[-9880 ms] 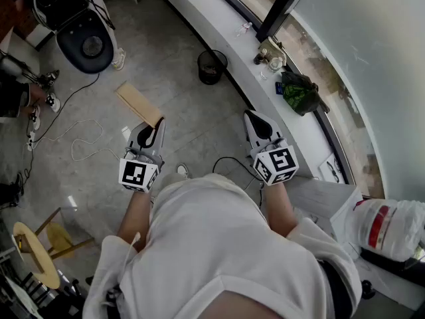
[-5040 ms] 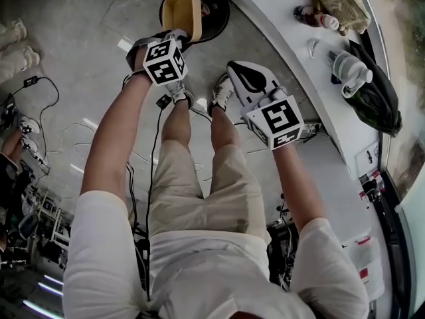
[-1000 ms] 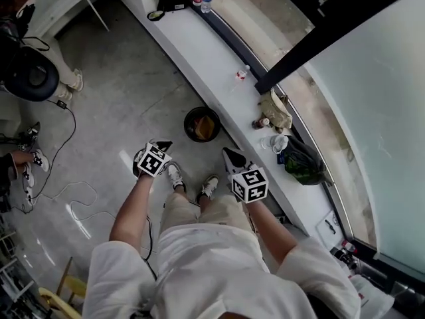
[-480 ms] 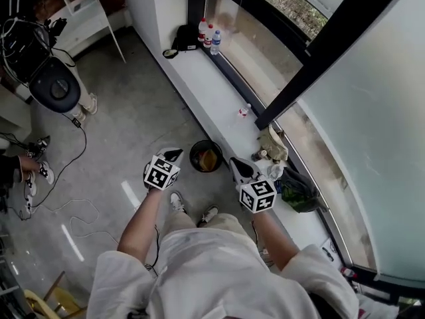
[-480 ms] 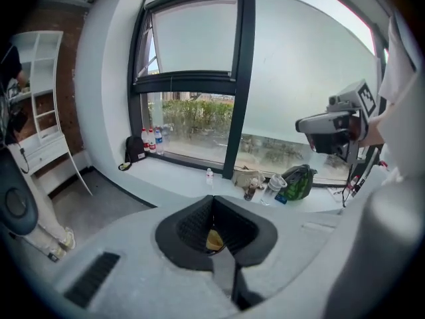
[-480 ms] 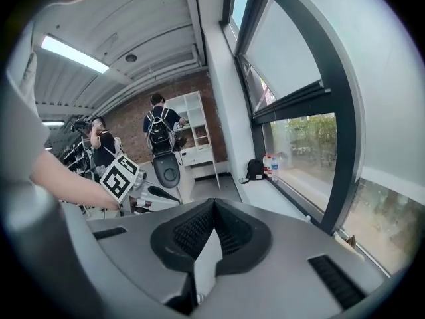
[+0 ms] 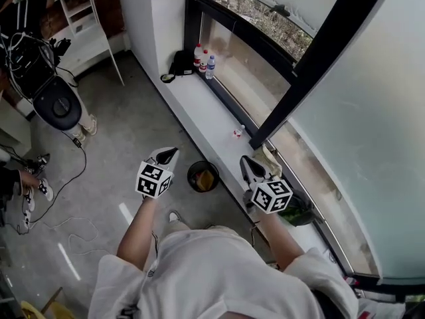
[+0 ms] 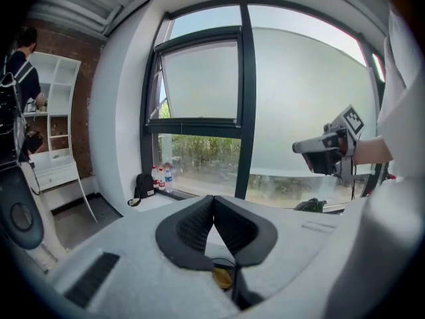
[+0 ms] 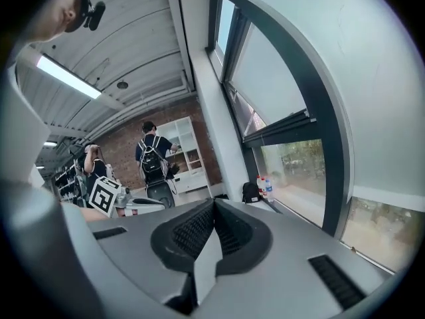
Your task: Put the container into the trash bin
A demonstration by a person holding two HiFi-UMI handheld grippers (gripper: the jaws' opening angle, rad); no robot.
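Five seconds ago your left gripper (image 7: 167,155) was pinching the tan container over the trash bin (image 7: 192,169); now that container (image 7: 205,180) lies inside the bin and both grippers are empty. A second ago the bin sat ahead of your fingertips; now it is on the floor (image 7: 133,131) between the left fingertips and those of your right gripper (image 7: 246,161), apart from both. Each gripper view shows its two fingers pressed together at the tips with nothing between them. You have two grippers, one bin and one container. Three bottles (image 7: 204,54) stand in a cluster at the far end of the sill (image 7: 199,102), well beyond the left fingertips, and one small bottle (image 7: 238,133) stands alone on the sill, nearer to the right fingertips. The container seems to lean against the bin's wall on the right gripper's side. Its long axis runs roughly away from you, though it is too small to tell which way its open side faces.
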